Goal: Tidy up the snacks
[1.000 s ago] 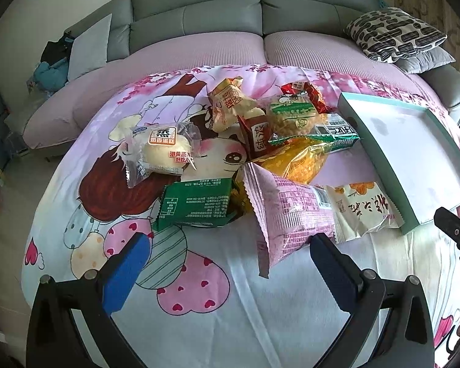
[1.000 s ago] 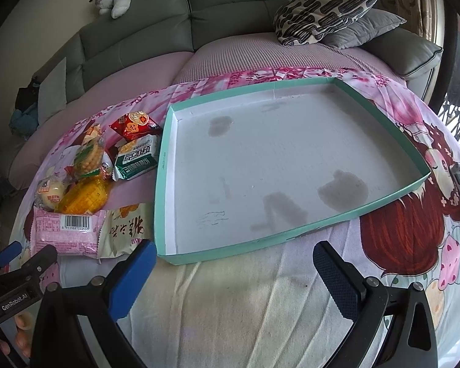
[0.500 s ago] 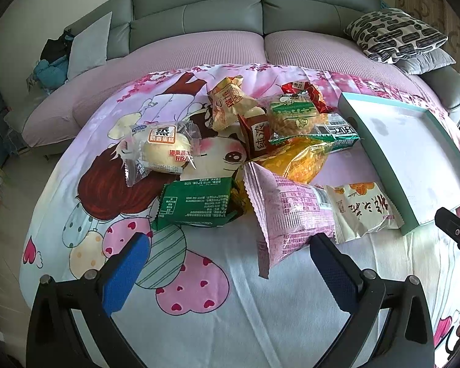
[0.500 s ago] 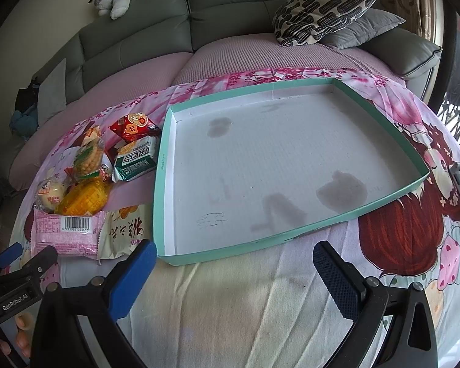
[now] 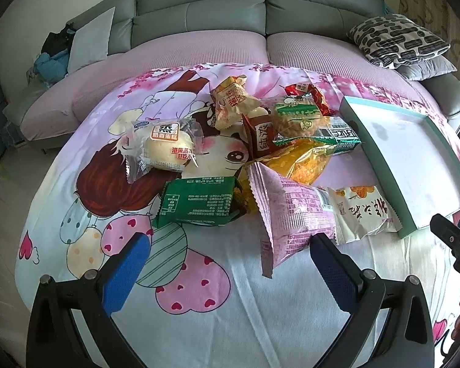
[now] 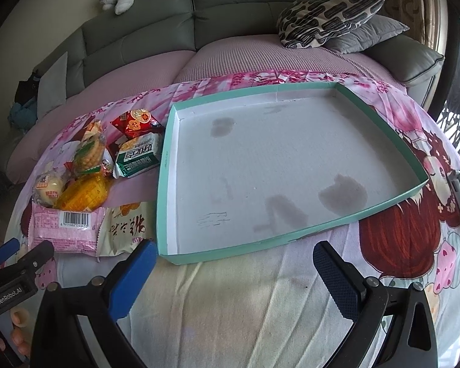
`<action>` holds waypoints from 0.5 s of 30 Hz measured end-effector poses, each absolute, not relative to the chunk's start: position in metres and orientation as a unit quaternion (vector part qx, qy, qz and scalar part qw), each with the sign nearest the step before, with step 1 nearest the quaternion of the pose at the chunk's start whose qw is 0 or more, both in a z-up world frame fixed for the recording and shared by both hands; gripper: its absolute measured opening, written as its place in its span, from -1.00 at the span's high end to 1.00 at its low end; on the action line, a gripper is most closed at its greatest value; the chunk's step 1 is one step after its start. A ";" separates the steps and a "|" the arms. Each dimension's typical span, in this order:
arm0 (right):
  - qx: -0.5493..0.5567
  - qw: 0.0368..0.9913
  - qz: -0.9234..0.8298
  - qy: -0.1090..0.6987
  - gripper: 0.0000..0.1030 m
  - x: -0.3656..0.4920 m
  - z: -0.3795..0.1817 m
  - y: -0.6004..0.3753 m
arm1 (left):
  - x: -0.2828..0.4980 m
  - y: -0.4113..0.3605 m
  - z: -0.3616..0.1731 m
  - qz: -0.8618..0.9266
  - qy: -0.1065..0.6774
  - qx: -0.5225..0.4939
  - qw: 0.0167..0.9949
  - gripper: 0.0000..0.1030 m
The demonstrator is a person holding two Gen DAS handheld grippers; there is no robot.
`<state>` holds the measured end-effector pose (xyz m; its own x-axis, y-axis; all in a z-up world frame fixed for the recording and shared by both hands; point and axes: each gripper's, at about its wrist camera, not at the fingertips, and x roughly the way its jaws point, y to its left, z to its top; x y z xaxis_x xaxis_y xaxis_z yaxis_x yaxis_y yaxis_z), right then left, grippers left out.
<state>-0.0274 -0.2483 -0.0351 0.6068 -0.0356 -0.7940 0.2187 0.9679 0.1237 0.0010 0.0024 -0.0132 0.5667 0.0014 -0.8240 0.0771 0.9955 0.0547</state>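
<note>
Left gripper [image 5: 230,257] held apart, empty, near pink packet [image 5: 291,211]; right gripper [image 6: 233,263] likewise apart before tray [image 6: 165,159]; slippery overlapped wrappers risk being dragged or dropped.

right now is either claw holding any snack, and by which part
Nothing is held. The left claw and right claw are both open and empty above the bedsheet.

Almost no change: left gripper [image 5: 227,263] a tiny bit further left over the snack pile [image 5: 260,159]; right gripper [image 6: 233,273] a tiny bit closer to the tray [image 6: 165,165].
</note>
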 end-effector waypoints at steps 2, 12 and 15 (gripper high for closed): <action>0.103 0.891 -0.072 0.436 -1.00 -0.027 -0.034 -0.247 | 0.000 0.004 -0.012 -0.022 0.465 0.039 0.884 -1.00; 0.078 0.898 -0.054 0.429 -1.00 -0.022 -0.025 -0.226 | -0.004 0.017 -0.005 -0.024 0.455 0.034 0.889 -1.00; 0.078 0.907 -0.030 0.413 -1.00 -0.019 -0.016 -0.214 | -0.002 0.028 -0.004 -0.016 0.452 0.032 0.891 -1.00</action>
<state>-0.0189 -0.2142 -0.0156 0.6570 0.0106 -0.7538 0.1188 0.9859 0.1175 -0.0021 0.0276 -0.0038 0.5914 0.0010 -0.8064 0.0564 0.9975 0.0426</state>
